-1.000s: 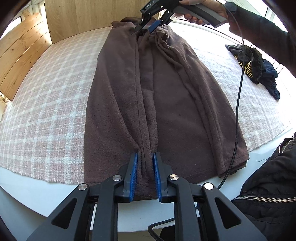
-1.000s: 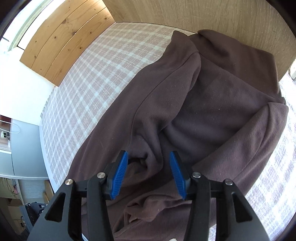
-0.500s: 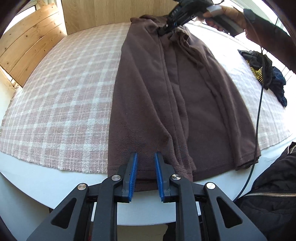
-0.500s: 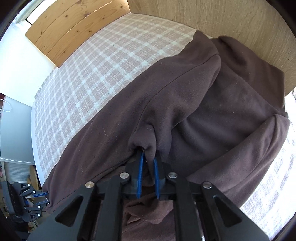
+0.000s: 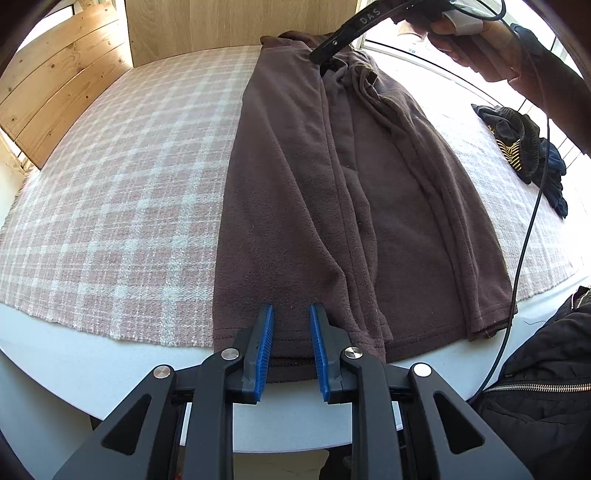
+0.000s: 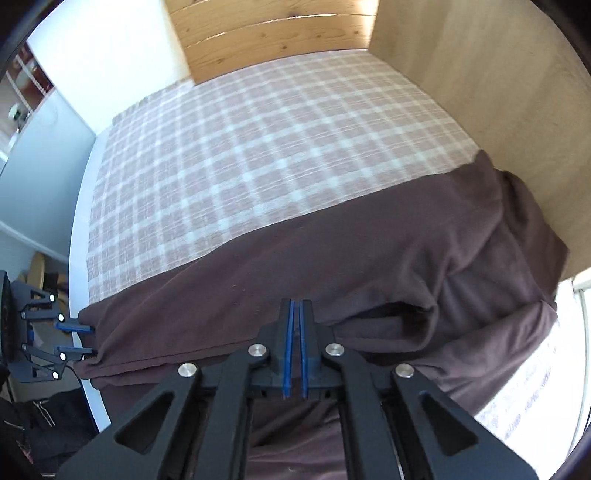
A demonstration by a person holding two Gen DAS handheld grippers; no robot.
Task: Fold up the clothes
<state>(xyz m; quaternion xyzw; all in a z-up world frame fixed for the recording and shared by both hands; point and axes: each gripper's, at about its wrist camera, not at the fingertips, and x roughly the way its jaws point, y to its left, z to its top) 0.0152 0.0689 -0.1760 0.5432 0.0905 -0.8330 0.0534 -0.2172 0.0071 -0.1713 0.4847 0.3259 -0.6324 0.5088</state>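
Observation:
A brown fleece garment (image 5: 362, 192) lies lengthwise on a pink plaid cloth (image 5: 122, 177), its hem at the table's near edge. My left gripper (image 5: 291, 325) straddles the hem, its blue pads apart with fabric between them. My right gripper (image 6: 296, 310) is shut on a fold of the garment (image 6: 369, 266) near the collar end and holds it lifted. The right gripper also shows at the far end in the left wrist view (image 5: 325, 59). The left gripper shows at the hem in the right wrist view (image 6: 77, 338).
A dark pile of other clothes (image 5: 524, 147) lies at the right on the cloth. Wooden panels (image 5: 207, 26) stand behind the table. The white table edge (image 5: 92, 362) runs along the front. A black cable (image 5: 524, 229) hangs over the garment's right side.
My right gripper closed on the fleece near the collar and pulled it up and sideways. My left gripper's pads opened a little wider at the hem. The garment shifted right on the cloth.

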